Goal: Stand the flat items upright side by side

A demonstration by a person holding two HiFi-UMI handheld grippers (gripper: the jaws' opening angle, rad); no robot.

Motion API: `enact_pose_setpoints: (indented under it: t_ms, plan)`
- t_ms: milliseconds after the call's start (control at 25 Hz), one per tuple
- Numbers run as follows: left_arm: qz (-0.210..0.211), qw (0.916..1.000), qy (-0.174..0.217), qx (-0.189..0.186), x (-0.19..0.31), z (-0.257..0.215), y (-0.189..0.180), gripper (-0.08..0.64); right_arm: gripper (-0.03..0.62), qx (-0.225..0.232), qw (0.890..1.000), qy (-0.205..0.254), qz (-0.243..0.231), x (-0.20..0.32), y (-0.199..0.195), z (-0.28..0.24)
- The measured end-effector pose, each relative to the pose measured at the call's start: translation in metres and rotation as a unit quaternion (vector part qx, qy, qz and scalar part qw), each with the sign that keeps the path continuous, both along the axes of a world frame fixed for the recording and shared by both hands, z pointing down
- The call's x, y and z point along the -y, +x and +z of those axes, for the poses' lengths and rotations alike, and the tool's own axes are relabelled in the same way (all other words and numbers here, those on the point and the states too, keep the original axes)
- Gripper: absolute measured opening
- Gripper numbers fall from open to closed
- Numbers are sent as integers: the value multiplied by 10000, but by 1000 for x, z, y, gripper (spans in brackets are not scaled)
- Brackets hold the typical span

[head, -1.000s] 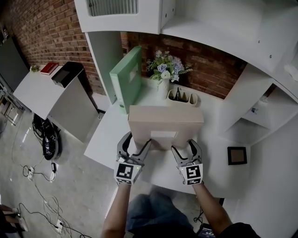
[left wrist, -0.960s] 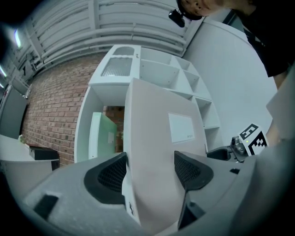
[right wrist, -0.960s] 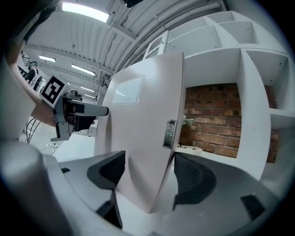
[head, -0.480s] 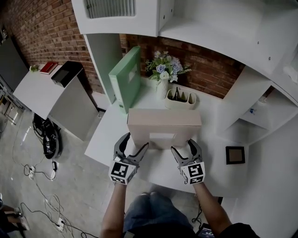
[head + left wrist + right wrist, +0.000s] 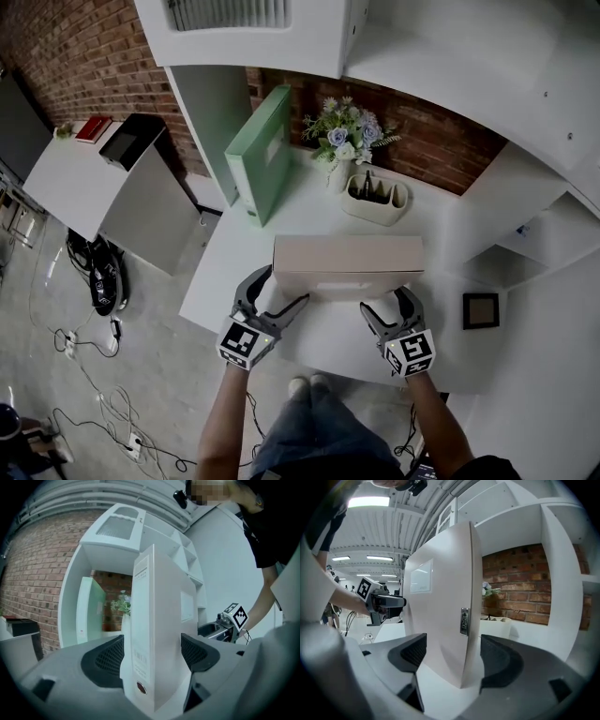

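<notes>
Two big white pieces fill the scene: a shelving unit (image 5: pixel 450 56) against a brick wall, and the desk (image 5: pixel 281 211) built into it.

On the desk's near half stands the pale beige binder (image 5: pixel 347 255), upright on its bottom edge and set crosswise in front of the person. Its spine faces left and carries a long label strip with a small dark round finger hole (image 5: pixel 140 687) low down. A blank rectangular label sits on the cover facing the person. A little metal clasp (image 5: pixel 464 620) is fixed on the open edge at the right end.

A green binder (image 5: pixel 267 150) stands upright at the back left against the unit's side panel, well apart from the beige one.

The left gripper (image 5: pixel 284 286) straddles the spine end. Its jaws have just been opening and are spread wide, with the spine between them. Whether the far pad still brushes the cover is hard to tell.

The right gripper (image 5: pixel 385 300) straddles the clasp end, jaws likewise wide apart, with a gap showing on the wall side.

Behind the beige binder are a cream pen holder (image 5: pixel 377 197) and a vase of flowers (image 5: pixel 349 141).
</notes>
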State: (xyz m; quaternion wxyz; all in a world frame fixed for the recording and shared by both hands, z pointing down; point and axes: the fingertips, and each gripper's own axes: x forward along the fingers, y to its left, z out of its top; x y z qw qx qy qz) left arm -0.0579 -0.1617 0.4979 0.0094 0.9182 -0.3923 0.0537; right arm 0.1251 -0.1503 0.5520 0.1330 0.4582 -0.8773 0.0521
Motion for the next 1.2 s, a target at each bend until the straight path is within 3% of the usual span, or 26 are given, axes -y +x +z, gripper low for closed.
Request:
enact_pose_setpoints:
  t_ms: [240, 560, 920, 1200]
  plan:
    - [994, 9950, -78, 109, 12, 0, 10, 348, 342, 62, 9996, -277, 28, 3, -1, 0]
    - [2117, 9770, -165, 196, 14, -4, 34, 350, 342, 87, 9989, -461, 90, 8, -8, 1]
    - [2364, 9713, -199, 186, 13, -6, 46, 348, 347, 15, 9987, -514, 16, 8, -8, 1]
    - [2265, 9737, -8, 249, 11, -6, 50, 347, 351, -70, 9984, -556, 46, 4, -1, 3]
